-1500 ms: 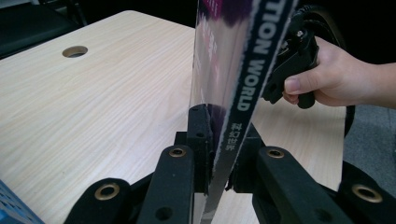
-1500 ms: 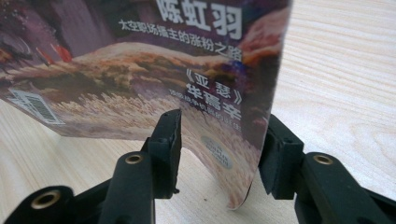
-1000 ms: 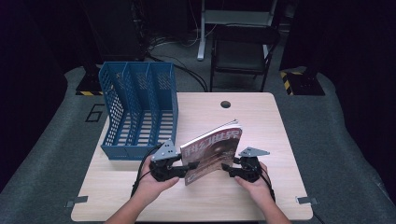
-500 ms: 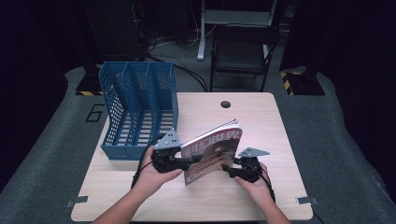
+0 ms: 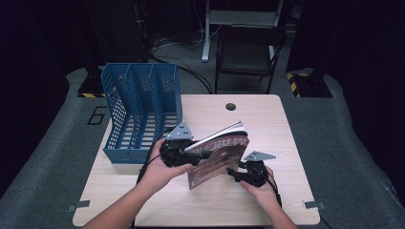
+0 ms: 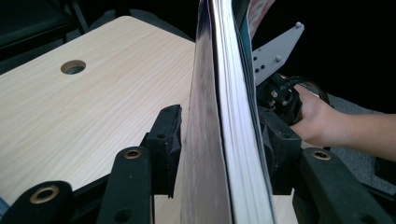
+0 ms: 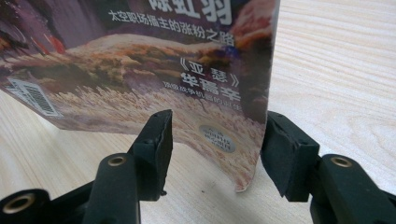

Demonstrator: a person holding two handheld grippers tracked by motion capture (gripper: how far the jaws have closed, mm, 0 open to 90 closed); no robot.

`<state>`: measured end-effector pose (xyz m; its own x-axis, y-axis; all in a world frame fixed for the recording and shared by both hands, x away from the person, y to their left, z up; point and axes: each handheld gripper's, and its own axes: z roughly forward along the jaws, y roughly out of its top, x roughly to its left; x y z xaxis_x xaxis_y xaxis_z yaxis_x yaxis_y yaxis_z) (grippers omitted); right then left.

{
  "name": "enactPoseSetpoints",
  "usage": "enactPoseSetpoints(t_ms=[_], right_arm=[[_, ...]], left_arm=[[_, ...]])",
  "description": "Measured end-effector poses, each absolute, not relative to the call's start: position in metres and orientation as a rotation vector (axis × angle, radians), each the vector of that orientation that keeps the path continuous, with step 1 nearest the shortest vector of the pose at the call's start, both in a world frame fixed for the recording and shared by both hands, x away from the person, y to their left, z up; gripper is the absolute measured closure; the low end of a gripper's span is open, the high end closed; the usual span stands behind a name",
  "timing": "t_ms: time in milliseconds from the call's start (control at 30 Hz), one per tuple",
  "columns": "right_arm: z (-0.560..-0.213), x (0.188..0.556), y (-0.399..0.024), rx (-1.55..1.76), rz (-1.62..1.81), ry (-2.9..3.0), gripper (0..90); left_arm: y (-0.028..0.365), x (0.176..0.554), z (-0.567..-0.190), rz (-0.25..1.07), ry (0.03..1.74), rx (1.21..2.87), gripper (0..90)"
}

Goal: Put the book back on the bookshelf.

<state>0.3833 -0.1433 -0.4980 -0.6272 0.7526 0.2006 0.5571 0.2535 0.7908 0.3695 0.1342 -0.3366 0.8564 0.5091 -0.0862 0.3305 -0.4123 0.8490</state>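
Observation:
A magazine (image 5: 219, 152) with a purple and tan cover stands tilted on its lower edge above the wooden table (image 5: 267, 124). My left gripper (image 5: 195, 155) is at its left side. In the left gripper view the magazine (image 6: 229, 93) runs edge-on between the jaws of the left gripper (image 6: 219, 126); the jaws have just been closing and the pads lie against both covers. My right gripper (image 5: 235, 174) is at the lower right corner. In the right gripper view that corner of the magazine (image 7: 154, 60) hangs between the open jaws of the right gripper (image 7: 215, 135).
A blue three-slot file rack (image 5: 143, 109) stands at the table's left rear, close behind my left hand. A round cable hole (image 5: 230, 106) sits near the far edge. A black chair (image 5: 248, 52) is beyond the table. Bare tabletop lies to the right of the magazine.
My left hand has risen and moved a little away from me, taking the magazine's left side up with it. The right hand has stayed where it was.

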Motion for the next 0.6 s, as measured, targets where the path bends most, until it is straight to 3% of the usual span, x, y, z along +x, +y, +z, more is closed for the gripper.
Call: enactPoseSetpoints(t_ms=[600], right_arm=[[-0.498,0.383,-0.143,1.223,1.301,2.305,44.9]], left_arm=[[0.116,0.381,-0.317,0.283,0.57,2.099,66.9]])
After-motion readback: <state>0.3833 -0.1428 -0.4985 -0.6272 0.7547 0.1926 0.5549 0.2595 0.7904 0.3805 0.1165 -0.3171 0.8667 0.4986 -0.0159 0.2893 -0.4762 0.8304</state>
